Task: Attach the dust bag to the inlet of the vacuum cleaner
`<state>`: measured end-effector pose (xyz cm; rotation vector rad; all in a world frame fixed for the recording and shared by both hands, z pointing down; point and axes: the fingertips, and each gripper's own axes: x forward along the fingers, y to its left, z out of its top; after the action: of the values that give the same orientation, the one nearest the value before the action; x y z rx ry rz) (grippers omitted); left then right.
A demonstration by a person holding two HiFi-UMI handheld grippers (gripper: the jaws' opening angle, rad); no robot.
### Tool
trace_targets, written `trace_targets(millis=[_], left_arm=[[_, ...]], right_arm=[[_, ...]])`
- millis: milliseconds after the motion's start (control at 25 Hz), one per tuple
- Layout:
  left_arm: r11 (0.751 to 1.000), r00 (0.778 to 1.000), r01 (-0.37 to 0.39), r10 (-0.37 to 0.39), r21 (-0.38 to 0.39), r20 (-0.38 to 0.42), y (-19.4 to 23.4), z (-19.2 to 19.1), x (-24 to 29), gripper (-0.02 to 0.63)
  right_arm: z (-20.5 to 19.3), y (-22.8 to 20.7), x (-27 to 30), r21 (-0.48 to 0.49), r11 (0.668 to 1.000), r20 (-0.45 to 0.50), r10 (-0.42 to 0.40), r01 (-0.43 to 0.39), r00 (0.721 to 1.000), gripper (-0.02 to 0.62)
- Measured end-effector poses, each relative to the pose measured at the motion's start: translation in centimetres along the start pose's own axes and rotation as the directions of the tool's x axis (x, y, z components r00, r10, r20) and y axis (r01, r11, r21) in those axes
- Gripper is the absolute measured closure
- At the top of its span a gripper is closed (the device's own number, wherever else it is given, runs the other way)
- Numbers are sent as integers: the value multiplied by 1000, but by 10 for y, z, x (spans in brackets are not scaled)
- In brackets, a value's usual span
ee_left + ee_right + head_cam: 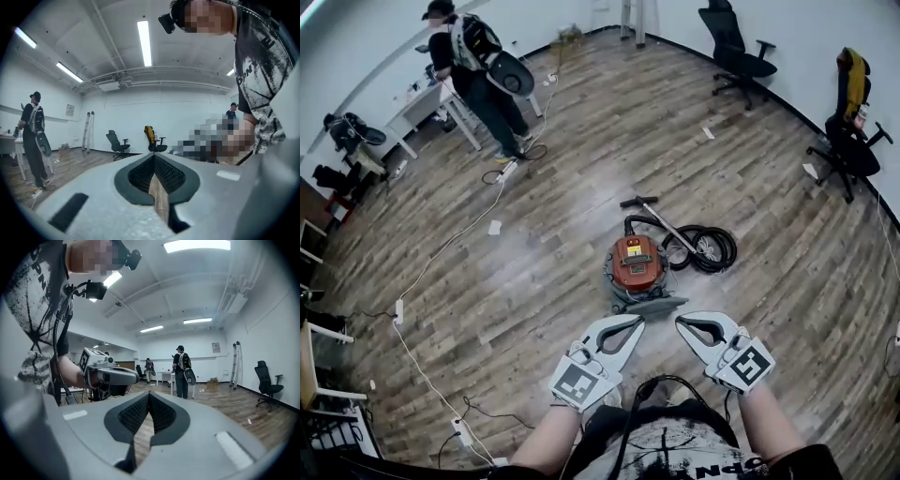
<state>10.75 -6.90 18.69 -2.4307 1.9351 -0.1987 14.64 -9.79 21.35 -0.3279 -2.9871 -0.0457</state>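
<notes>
Vacuum cleaner at 12 o'clock; left gripper, right gripper clenched empty, held clear, presumably not handling it.

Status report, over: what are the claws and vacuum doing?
Left hand-held gripper shut, empty. Right hand-held gripper shut, empty. Vacuum cleaner on floor below, untouched. Hose coiled beside it.
</notes>
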Motion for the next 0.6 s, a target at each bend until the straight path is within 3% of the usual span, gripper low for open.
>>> trace_targets(millis=[200, 320, 480, 600], left_arm=[[1000, 993, -6, 6, -1, 117, 4, 24, -26, 604], [1000, 994, -5, 8, -24, 111, 13, 26, -43, 604], [999, 994, 11, -7, -33, 105, 23, 23, -56, 604], [999, 995, 25, -22, -37, 98, 26, 21, -65, 604]], right_arm=[[15, 22, 11, 27, 999, 15, -25, 25, 1000, 589], [28, 35, 21, -6, 999, 34, -32, 32, 999, 589], [39, 44, 36, -129, 991, 94, -27, 40, 995, 590], [43, 47, 42, -123, 991, 95, -46, 58, 994, 589]])
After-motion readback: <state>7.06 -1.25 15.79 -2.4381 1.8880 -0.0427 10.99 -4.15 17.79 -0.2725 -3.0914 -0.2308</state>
